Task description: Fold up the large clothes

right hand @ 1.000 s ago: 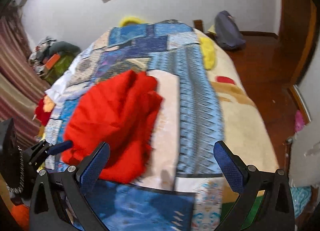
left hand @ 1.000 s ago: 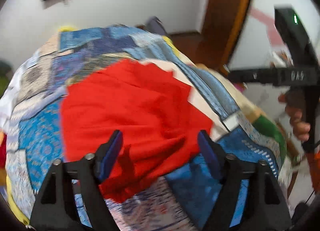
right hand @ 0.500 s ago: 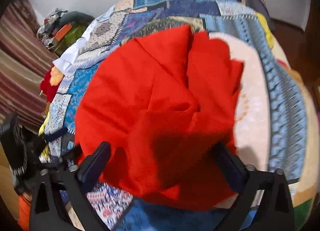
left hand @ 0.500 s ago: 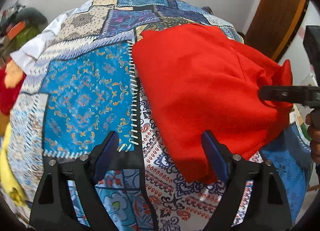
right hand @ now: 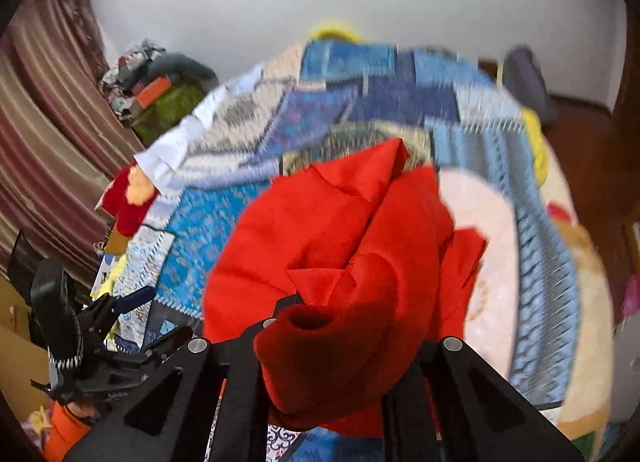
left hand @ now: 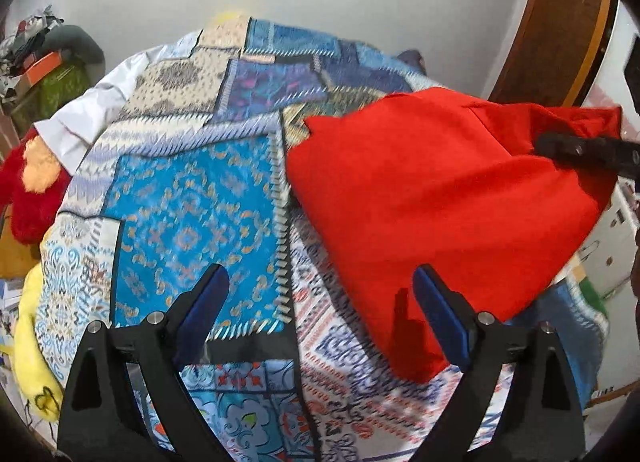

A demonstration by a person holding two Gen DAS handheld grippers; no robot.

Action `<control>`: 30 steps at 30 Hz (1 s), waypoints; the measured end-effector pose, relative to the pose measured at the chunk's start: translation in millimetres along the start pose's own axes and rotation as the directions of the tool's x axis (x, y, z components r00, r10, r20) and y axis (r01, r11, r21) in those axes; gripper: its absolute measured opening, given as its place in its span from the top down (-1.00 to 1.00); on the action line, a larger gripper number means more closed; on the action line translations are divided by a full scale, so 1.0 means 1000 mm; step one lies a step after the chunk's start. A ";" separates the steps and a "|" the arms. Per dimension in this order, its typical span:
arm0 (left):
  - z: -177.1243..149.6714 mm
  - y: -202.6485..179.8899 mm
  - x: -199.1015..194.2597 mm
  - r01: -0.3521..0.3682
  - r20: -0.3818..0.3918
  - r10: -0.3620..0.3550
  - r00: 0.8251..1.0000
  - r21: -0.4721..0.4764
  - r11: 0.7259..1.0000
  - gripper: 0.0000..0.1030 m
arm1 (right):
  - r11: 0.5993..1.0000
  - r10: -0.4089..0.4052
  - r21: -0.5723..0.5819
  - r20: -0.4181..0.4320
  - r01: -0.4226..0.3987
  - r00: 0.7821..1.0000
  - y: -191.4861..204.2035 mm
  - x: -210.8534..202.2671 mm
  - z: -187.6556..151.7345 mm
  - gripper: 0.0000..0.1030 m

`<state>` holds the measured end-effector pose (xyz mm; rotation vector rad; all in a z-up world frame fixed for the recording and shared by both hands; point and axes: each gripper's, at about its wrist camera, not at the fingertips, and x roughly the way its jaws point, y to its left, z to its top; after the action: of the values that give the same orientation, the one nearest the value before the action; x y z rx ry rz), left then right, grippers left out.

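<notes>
A red garment (left hand: 440, 198) lies bunched on a patchwork bedspread (left hand: 188, 214). My right gripper (right hand: 332, 326) is shut on a gathered fold of the red garment (right hand: 320, 230), and the cloth hides its fingertips. In the left wrist view the right gripper (left hand: 580, 150) pinches the garment's far right corner and holds it raised. My left gripper (left hand: 320, 278) hovers over the bedspread with its jaws opening. Only quilt shows between them, and the garment's lower corner lies by its right finger (left hand: 436, 310). The right wrist view shows the left gripper (right hand: 156, 318) low at the left.
A red plush toy (left hand: 28, 190) and a yellow cloth (left hand: 28, 342) sit at the bed's left edge. Clutter (left hand: 44, 58) is piled by the wall, next to a striped curtain (right hand: 48, 122). A wooden door (left hand: 560, 22) stands to the right and a dark bag (right hand: 524, 74) beyond the bed.
My right gripper moved onto the red garment, closed on a bunch of it and lifted that corner. My left gripper slid left off the garment and now hangs over the quilt.
</notes>
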<state>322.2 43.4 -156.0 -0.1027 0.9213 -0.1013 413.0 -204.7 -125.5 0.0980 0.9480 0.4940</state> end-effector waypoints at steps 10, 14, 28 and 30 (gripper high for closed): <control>-0.033 -0.062 0.071 0.052 -0.198 -0.025 0.980 0.135 0.990 -0.86 | 0.975 -0.220 0.005 -0.154 0.224 0.963 -0.075 0.040 -0.064 0.82; -0.041 -0.060 0.077 0.063 -0.204 -0.035 0.978 0.134 0.989 -0.94 | 0.957 -0.287 -0.090 -0.179 0.274 0.941 -0.086 0.056 -0.086 0.55; -0.042 -0.045 0.033 0.019 -0.158 0.010 0.987 0.180 0.983 -0.94 | 0.972 -0.233 -0.008 -0.146 0.234 0.961 -0.125 0.000 -0.070 -0.65; -0.023 -0.038 0.024 0.001 -0.113 0.016 0.993 0.150 0.989 -0.94 | 0.985 -0.168 0.014 -0.116 0.171 0.979 -0.116 -0.008 -0.051 -0.65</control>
<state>316.2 1.3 -183.7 0.0469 1.0249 -0.1703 410.3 -318.1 -183.5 0.0097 1.0646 0.3332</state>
